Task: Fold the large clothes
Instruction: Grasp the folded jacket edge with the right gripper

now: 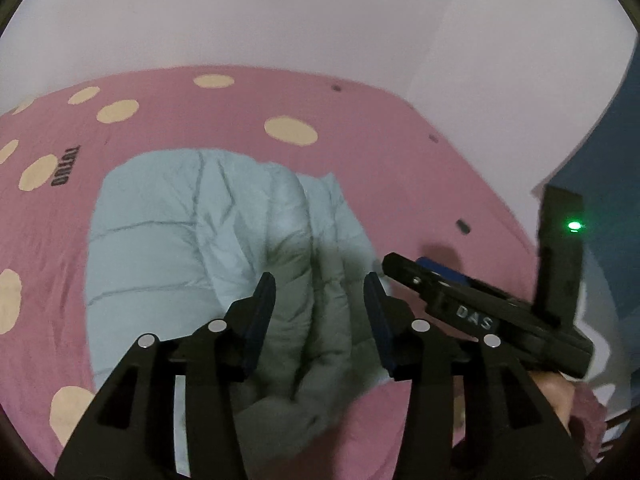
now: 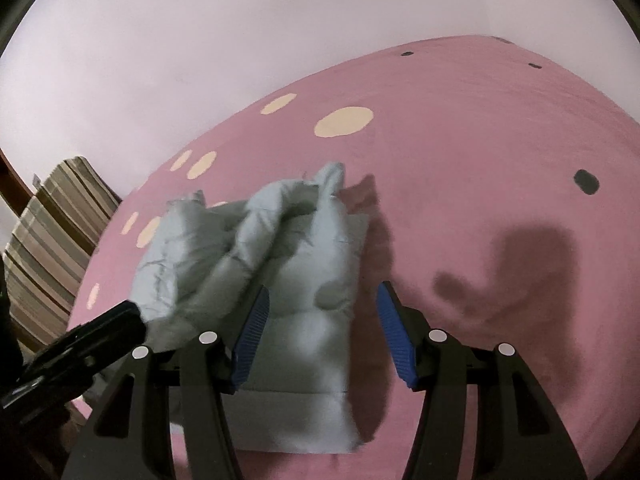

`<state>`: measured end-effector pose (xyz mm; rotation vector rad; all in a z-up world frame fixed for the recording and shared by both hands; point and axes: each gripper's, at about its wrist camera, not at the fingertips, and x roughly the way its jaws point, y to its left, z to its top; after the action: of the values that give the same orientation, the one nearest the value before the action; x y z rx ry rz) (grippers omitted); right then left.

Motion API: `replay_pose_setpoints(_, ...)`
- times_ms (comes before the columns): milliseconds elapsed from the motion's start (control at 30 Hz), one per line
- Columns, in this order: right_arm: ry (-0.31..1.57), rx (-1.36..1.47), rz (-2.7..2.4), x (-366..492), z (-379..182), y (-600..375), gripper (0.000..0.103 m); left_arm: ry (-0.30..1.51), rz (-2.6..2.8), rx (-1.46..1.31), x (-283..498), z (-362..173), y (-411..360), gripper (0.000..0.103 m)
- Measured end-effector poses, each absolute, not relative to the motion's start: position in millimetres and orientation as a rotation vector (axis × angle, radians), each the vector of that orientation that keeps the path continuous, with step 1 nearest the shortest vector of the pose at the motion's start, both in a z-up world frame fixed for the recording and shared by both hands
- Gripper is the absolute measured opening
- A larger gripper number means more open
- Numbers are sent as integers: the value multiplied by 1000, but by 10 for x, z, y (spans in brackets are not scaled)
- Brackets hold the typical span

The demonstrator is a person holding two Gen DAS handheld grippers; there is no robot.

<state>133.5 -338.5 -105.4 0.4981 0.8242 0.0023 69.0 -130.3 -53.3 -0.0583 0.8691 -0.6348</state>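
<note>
A pale blue quilted puffer jacket point(image 1: 192, 240) lies bunched on a pink bed sheet point(image 1: 400, 168). Its fabric is thin and crinkled, stitched into padded channels. The left wrist view shows it as a broad rounded mass with a thick fold running toward the camera. The right wrist view shows the same jacket point(image 2: 304, 280) more crumpled, with raised ridges at the far end and a flat straight hem nearest the camera.

The left gripper point(image 1: 320, 320) is above the fold, its fingers spread apart and holding nothing. The right gripper point(image 2: 320, 336) is likewise open over the flat portion, its ribbed blue pads point(image 2: 250, 328) clear of the cloth.

Only the left view shows the right gripper body point(image 1: 480, 316) from the side, lettered "DAS", with a green light point(image 1: 574, 225). Only the right view shows striped folded bedding point(image 2: 52, 240) beside the bed. The sheet carries cream dots point(image 2: 344, 121) and small dark marks point(image 2: 586, 182). A plain pale wall point(image 1: 280, 12) stands behind.
</note>
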Motion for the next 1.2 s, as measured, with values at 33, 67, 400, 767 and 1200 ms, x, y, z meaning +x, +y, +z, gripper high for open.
replay_pose_setpoints(33, 821, 506, 11, 1349, -1033, -3359, 62, 862, -630, -70, 682, -510, -1245, 46)
replay_pose_setpoints(67, 819, 510, 18, 1363, -1018, -3340, 66, 853, -614, -89, 685, -491, -1124, 46)
replay_pose_setpoints(400, 852, 502, 135, 1740, -970, -2815, 68, 878, -414, -204, 978, -778, -213, 47)
replay_pose_setpoints(767, 952, 449, 147, 1952, -1154, -2518, 29, 911, -398, -230, 1096, -1053, -17, 47)
replay_pose_setpoints(1200, 887, 330, 34, 1759, -950, -2971, 14, 910, -524, -192, 1094, -1039, -440, 47)
